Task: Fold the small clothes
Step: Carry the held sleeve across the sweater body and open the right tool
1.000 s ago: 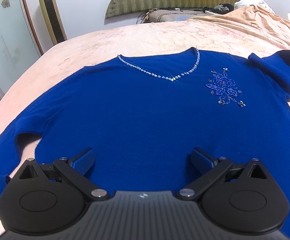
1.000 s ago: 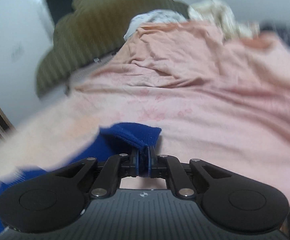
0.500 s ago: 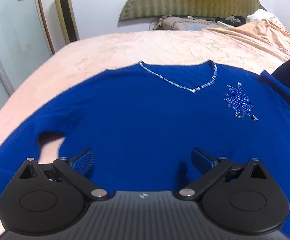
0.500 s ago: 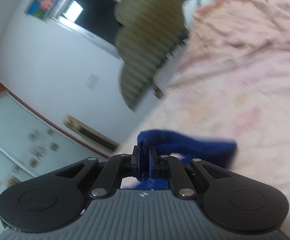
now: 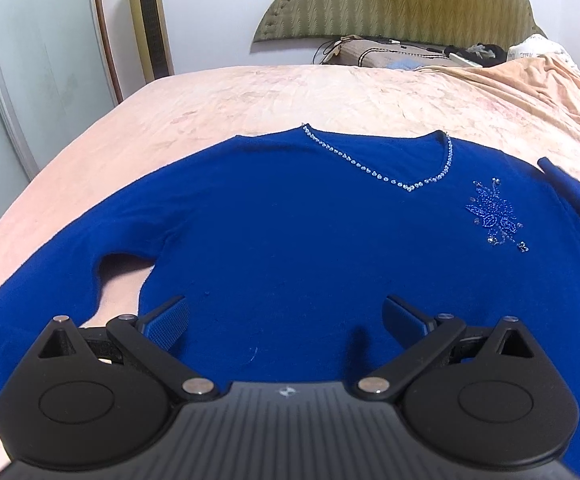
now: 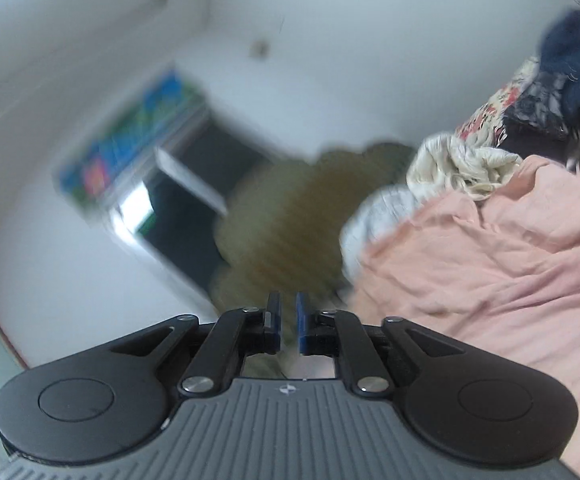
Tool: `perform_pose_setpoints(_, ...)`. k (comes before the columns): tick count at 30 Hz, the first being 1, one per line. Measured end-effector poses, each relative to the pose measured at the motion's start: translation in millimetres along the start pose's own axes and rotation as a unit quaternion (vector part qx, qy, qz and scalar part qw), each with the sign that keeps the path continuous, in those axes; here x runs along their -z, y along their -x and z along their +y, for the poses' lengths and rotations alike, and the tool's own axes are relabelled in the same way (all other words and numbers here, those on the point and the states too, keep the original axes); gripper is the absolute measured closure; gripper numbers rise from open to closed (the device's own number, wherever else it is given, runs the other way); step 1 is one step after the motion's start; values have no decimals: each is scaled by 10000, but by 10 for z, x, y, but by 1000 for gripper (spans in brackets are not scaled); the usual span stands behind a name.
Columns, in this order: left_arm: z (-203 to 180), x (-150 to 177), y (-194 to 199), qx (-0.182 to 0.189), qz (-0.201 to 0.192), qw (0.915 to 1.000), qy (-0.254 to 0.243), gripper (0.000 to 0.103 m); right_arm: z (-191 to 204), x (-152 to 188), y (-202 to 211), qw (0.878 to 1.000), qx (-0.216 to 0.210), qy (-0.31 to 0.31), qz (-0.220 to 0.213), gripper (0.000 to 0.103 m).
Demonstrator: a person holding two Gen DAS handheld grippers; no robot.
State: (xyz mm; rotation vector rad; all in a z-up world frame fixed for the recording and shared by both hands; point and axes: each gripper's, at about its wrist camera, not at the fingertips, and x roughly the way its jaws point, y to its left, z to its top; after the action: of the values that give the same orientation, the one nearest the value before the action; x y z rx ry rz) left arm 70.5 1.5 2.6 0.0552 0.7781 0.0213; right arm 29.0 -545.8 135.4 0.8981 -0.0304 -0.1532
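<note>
Risk: folded sleeve slipping open on blue beaded V-neck knit sweater (image 5: 290, 240).
Left gripper (image 5: 286, 316) spread wide over hem; right gripper (image 6: 288, 322) barely parted, empty, aimed off pink-sheeted bed (image 5: 250, 96).

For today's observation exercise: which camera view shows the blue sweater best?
The left wrist view: the blue sweater lies spread on the pink bedspread, neckline and beaded motif clear. The right wrist view shows none of it, only blurred wall, headboard and bedding.

Blue V-neck sweater (image 5: 290, 248) flat, face up; beaded neckline, beaded flower motif; one sleeve folded inward.
</note>
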Motion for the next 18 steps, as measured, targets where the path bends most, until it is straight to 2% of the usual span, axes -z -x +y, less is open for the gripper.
perform_pose_setpoints(1, 2, 6, 1, 19, 5, 10000, 15, 0, -36, 79, -148, 9989, 173, 171, 402, 77)
perform_pose_setpoints(2, -3, 14, 1, 29, 9, 10000, 20, 0, -74, 168, -323, 9938, 341, 434, 963, 55)
perform_pose_setpoints(4, -12, 29, 8, 34, 14, 10000, 2, 0, -214, 480, -548, 9784, 619, 928, 1740, 42)
perform_pose_setpoints(5, -18, 40, 13, 36, 10, 10000, -22, 0, -266, 654, -608, 9664, 798, 1302, 2069, 42)
perform_pose_setpoints(7, -31, 43, 11, 16, 24, 10000, -69, 0, -337, 1090, -656, 9277, 1173, 2426, 2585, 38)
perform_pose_setpoints(9, -47, 40, 0, -4, 48, 9999, -113, 0, -420, 1527, -615, 8796, 1366, 3374, 3062, 34)
perform_pose_setpoints(10, -60, 35, -7, -9, 61, 9999, -132, 0, -484, 1696, -602, 8606, 1361, 3686, 3240, 34)
perform_pose_setpoints(12, -94, 26, -18, 1, 71, 9999, -154, 0, -540, 1959, -534, 8325, 1283, 4073, 3531, 32)
perform_pose_setpoints(14, -137, 26, -16, 39, 76, 9998, -189, 0, -582, 2151, -539, 8052, 1229, 4531, 3622, 34)
perform_pose_setpoints(15, -164, 33, -9, 60, 70, 9997, -231, 0, -559, 2218, -508, 7966, 1205, 4718, 3583, 41)
perform_pose_setpoints(16, -186, 39, -6, 65, 65, 9996, -276, 0, -520, 2235, -469, 7953, 1217, 4756, 3557, 72)
perform_pose_setpoints(17, -209, 50, 0, 56, 58, 9994, -339, 0, -501, 2181, -478, 8048, 1250, 4613, 3519, 94)
perform_pose_setpoints(18, -227, 59, 2, 33, 49, 9992, -402, 0, -477, 2069, -463, 8261, 1193, 4290, 3453, 93)
